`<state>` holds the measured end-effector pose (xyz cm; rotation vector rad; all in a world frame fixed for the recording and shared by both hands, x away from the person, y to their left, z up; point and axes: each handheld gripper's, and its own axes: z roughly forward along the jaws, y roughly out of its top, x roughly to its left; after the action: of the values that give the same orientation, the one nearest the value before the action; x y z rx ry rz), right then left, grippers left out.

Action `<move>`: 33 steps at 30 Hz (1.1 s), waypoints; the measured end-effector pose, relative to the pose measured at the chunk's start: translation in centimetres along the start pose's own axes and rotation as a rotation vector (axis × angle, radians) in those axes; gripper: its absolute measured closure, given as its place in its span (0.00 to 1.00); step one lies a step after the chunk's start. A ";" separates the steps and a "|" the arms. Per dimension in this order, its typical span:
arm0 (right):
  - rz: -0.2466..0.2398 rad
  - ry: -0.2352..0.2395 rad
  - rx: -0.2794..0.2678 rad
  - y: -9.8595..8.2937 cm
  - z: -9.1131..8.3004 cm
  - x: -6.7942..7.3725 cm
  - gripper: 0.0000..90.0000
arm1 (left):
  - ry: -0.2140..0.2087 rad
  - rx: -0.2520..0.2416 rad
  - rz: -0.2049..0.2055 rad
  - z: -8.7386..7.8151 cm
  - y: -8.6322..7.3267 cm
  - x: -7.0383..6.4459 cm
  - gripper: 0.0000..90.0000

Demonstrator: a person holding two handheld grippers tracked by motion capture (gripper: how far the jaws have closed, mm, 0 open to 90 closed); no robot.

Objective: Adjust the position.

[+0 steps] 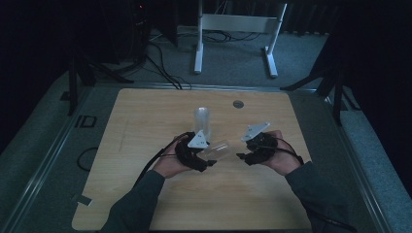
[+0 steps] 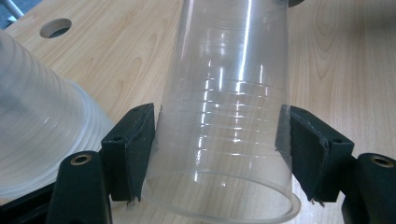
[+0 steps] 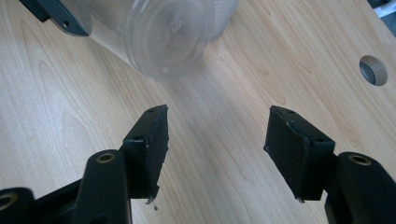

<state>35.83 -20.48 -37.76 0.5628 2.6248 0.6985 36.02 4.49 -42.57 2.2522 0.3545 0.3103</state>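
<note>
Clear ribbed plastic cup [image 2: 224, 121] clamped sideways in left gripper [image 2: 219, 140], lifted above pale wooden table [image 1: 145, 194], just right of upright cup stack [image 1: 202, 120]. Thin, light, slippery, easily crushed — best held gently mid-wall. Right gripper [image 3: 215, 135] agape — empty, near cup's base.

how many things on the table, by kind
clear plastic cup held sideways in the left gripper: 1
upright stack of clear plastic cups: 1
black two-jaw grippers: 2, the right gripper open and holding nothing
total: 4
</note>
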 end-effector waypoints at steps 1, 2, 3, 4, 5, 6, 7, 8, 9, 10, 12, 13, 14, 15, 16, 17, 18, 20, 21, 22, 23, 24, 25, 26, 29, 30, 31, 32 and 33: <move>-0.005 0.003 -0.001 0.1 -0.1 0.0 0.43 | -0.001 0.004 0.003 0.0 0.0 0.0 0.33; -0.012 0.004 0.001 0.1 -0.1 0.0 0.43 | -0.005 0.008 0.003 0.0 0.1 0.0 0.33; -0.015 0.004 0.003 0.2 -0.2 0.0 0.43 | -0.009 0.015 0.007 0.0 0.1 0.0 0.33; -0.019 0.005 0.006 0.2 -0.2 0.0 0.42 | -0.011 0.017 0.012 0.0 0.2 -0.1 0.33; -0.023 0.007 0.009 0.2 -0.2 0.0 0.42 | -0.015 0.019 0.013 0.0 0.2 -0.1 0.33; -0.026 0.010 0.011 0.3 -0.1 0.0 0.42 | -0.016 0.026 0.018 0.1 0.3 -0.1 0.33; -0.032 0.013 0.016 0.3 -0.1 0.0 0.42 | -0.018 0.032 0.023 0.1 0.3 -0.2 0.33; -0.039 0.012 0.021 0.4 0.0 0.1 0.41 | -0.018 0.037 0.028 0.2 0.4 -0.3 0.33; -0.043 0.015 0.026 0.4 0.0 0.1 0.41 | -0.022 0.038 0.032 0.2 0.4 -0.3 0.33; -0.048 0.018 0.030 0.5 0.0 0.2 0.41 | -0.025 0.041 0.035 0.2 0.4 -0.3 0.33; -0.052 0.021 0.031 0.5 0.0 0.2 0.41 | -0.027 0.044 0.038 0.3 0.5 -0.3 0.33; -0.059 0.024 0.031 0.5 0.0 0.2 0.41 | -0.031 0.048 0.041 0.3 0.5 -0.4 0.33; -0.063 0.028 0.032 0.6 0.0 0.3 0.41 | -0.031 0.050 0.043 0.4 0.5 -0.4 0.33; -0.067 0.032 0.035 0.6 0.1 0.3 0.40 | -0.033 0.052 0.044 0.4 0.5 -0.4 0.33; -0.068 0.033 0.037 0.6 0.1 0.3 0.40 | -0.035 0.055 0.049 0.4 0.6 -0.5 0.33; -0.071 0.036 0.038 0.6 0.1 0.4 0.40 | -0.037 0.058 0.054 0.4 0.6 -0.5 0.33; -0.074 0.039 0.040 0.6 0.1 0.4 0.40 | -0.038 0.063 0.059 0.4 0.6 -0.5 0.33; -0.077 0.044 0.047 0.6 0.2 0.5 0.39 | -0.040 0.068 0.063 0.4 0.6 -0.5 0.33; -0.079 0.047 0.049 0.6 0.2 0.5 0.39 | -0.040 0.068 0.063 0.4 0.6 -0.5 0.33; -0.081 0.055 0.052 0.5 0.3 0.6 0.38 | -0.040 0.075 0.074 0.4 0.7 -0.5 0.33; -0.085 0.057 0.053 0.5 0.3 0.6 0.38 | -0.041 0.077 0.076 0.4 0.8 -0.5 0.33; -0.086 0.060 0.055 0.5 0.3 0.6 0.38 | -0.043 0.080 0.080 0.4 0.8 -0.5 0.33; -0.089 0.066 0.055 0.5 0.3 0.7 0.38 | -0.045 0.082 0.081 0.5 0.8 -0.5 0.33; -0.090 0.068 0.055 0.5 0.3 0.7 0.38 | -0.044 0.089 0.085 0.5 0.8 -0.5 0.33; -0.094 0.075 0.055 0.5 0.4 0.8 0.38 | -0.048 0.100 0.098 0.5 0.9 -0.5 0.33; -0.095 0.078 0.056 0.5 0.4 0.8 0.38 | -0.047 0.099 0.101 0.5 0.9 -0.6 0.33; -0.096 0.081 0.056 0.5 0.4 0.8 0.38 | -0.048 0.100 0.102 0.5 0.9 -0.6 0.33; -0.097 0.084 0.055 0.5 0.4 0.8 0.38 | -0.047 0.100 0.102 0.5 0.9 -0.6 0.33; -0.097 0.084 0.055 0.5 0.4 0.8 0.38 | -0.047 0.100 0.102 0.5 0.9 -0.6 0.33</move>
<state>35.52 -19.52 -38.01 0.4269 2.7357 0.6340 35.80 3.38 -42.24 2.3766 0.2353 0.2978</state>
